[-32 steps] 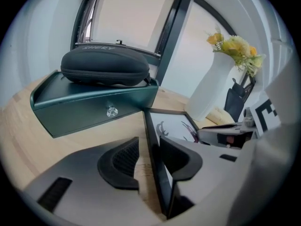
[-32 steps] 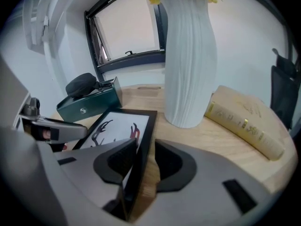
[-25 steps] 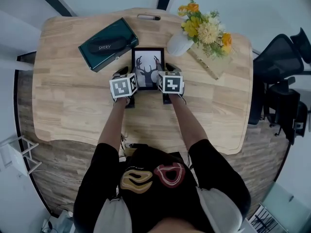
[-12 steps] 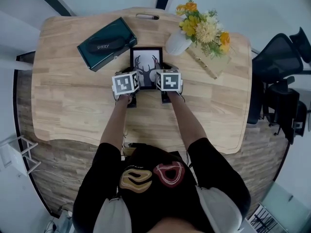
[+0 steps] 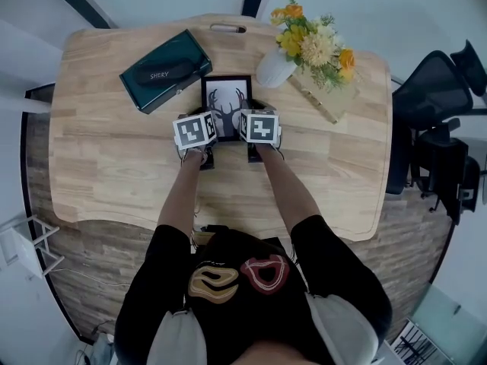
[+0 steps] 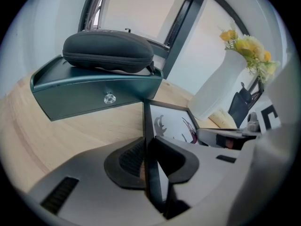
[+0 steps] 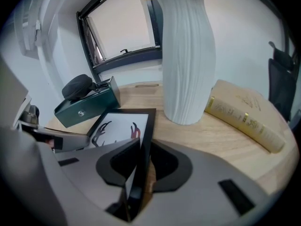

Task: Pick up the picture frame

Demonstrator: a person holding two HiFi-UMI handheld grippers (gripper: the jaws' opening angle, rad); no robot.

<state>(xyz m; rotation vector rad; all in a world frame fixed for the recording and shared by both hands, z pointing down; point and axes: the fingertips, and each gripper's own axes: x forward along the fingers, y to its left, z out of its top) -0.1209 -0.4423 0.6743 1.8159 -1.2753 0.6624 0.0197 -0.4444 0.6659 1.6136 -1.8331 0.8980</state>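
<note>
The picture frame (image 5: 225,99), black-rimmed with a deer-antler print, lies on the wooden table (image 5: 114,166) between my two grippers. My left gripper (image 5: 205,118) has just been closing, and its jaws now pinch the frame's left rim (image 6: 149,147). My right gripper (image 5: 249,115) has also been closing and now clamps the frame's right rim (image 7: 142,145). In the left gripper view the print (image 6: 171,126) shows just beyond the jaws. The rim's near end is hidden inside each gripper.
A dark green box (image 5: 166,69) with a black case on top sits left of the frame. A white vase (image 5: 275,67) of yellow flowers and a book (image 5: 327,97) stand to its right. An office chair (image 5: 437,105) is beyond the table's right edge.
Both grippers have drawn slightly inward to the frame's side rims. The frame has stayed in the same spot on the table.
</note>
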